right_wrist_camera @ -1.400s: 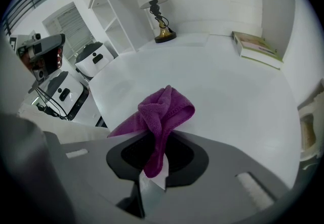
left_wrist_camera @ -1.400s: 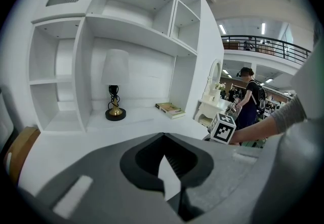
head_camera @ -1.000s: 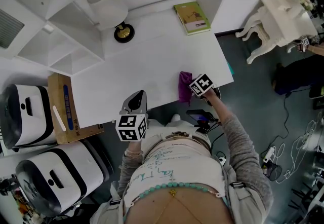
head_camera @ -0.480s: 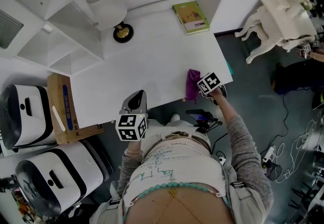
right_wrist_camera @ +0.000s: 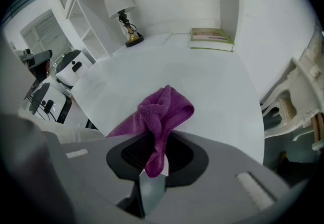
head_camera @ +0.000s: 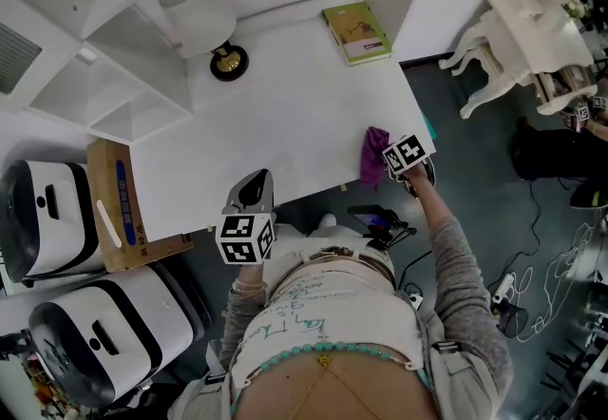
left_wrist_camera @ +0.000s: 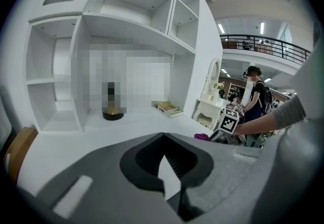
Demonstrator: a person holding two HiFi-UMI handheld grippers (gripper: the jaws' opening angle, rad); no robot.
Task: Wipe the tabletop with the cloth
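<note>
A purple cloth (head_camera: 371,154) lies bunched on the white tabletop (head_camera: 285,119) near its right front corner. My right gripper (head_camera: 391,164) is shut on it; in the right gripper view the cloth (right_wrist_camera: 159,116) hangs pinched between the jaws and drapes onto the tabletop (right_wrist_camera: 177,76). My left gripper (head_camera: 253,195) hovers at the table's front edge, left of the middle; its jaws are closed with nothing between them (left_wrist_camera: 169,177). From the left gripper view the cloth (left_wrist_camera: 202,137) shows far right beside the other marker cube.
A lamp (head_camera: 198,14) with a round base stands at the back left of the table; a green book (head_camera: 358,32) lies at the back right. A cardboard box (head_camera: 123,204) and two white machines (head_camera: 57,219) sit left. A white ornate chair (head_camera: 527,28) stands right.
My right gripper has dragged the cloth to the right along the table's front edge, toward the right corner. The left gripper has stayed put.
</note>
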